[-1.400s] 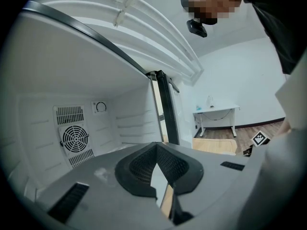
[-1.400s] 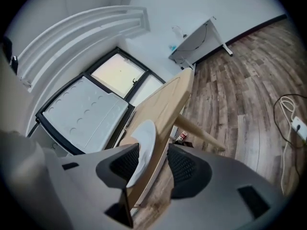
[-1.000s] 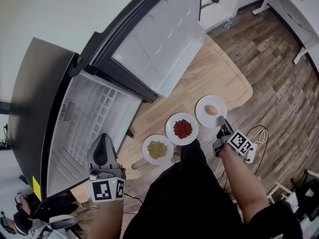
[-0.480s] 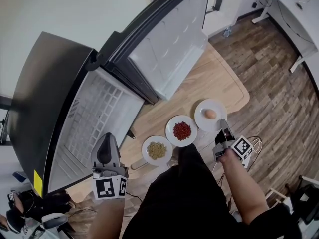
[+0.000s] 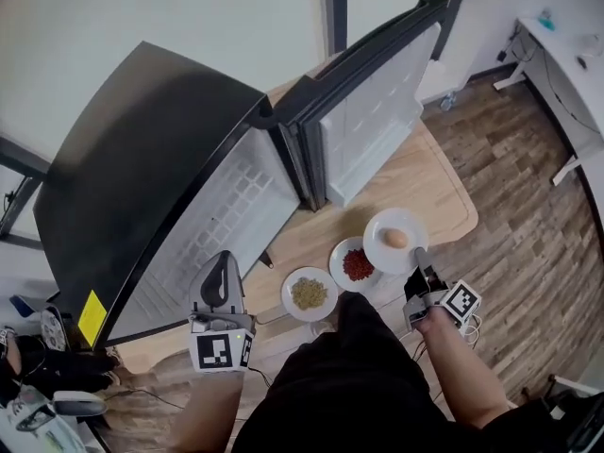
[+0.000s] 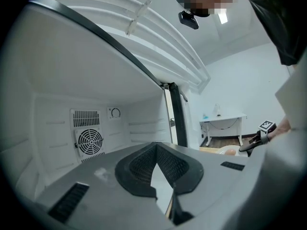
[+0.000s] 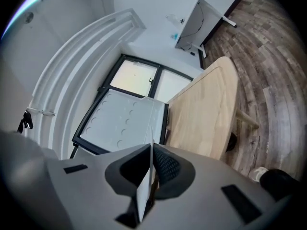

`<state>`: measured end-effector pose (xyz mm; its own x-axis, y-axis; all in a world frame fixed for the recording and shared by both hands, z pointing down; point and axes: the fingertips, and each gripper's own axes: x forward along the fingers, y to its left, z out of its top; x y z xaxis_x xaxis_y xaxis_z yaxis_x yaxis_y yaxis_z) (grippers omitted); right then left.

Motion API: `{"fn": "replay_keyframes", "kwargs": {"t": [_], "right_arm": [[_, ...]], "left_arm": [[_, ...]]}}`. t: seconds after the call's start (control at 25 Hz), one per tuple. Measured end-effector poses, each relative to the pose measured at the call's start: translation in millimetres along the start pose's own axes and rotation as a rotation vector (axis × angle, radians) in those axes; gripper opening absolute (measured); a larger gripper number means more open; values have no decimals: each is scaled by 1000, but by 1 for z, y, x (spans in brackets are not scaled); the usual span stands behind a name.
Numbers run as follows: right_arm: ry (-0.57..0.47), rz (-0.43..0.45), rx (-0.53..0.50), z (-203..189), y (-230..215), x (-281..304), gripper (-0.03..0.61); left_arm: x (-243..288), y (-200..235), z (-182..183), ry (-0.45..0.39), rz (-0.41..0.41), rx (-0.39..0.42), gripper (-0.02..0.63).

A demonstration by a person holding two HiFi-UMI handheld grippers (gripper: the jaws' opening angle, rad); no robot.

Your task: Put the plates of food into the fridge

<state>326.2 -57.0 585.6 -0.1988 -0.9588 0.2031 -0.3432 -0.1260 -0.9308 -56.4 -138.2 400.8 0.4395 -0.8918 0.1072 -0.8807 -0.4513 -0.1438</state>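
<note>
Three white plates are in front of the open fridge (image 5: 142, 159) on the wooden bench (image 5: 429, 182). One carries a single egg (image 5: 395, 239), one red food (image 5: 358, 265), one yellowish grains (image 5: 310, 293).

The right gripper (image 5: 417, 255) has its jaws clamped on the near rim of the egg plate (image 5: 379, 225). That rim shows as a thin white edge between the pads. In the head view this plate overlaps the red-food plate (image 5: 339, 256).

The left gripper (image 5: 219, 264) points into the bare white fridge interior, jaws together with nothing between them. The grain plate (image 5: 292, 304) sits just beside the red-food plate.
</note>
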Motion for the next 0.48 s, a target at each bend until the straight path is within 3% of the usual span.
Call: {"fn": "replay_keyframes", "kwargs": {"t": [0.48], "right_arm": [[218, 131, -72, -52, 70, 52, 32]], "left_arm": [[-48, 25, 1, -25, 117, -44, 5]]}}
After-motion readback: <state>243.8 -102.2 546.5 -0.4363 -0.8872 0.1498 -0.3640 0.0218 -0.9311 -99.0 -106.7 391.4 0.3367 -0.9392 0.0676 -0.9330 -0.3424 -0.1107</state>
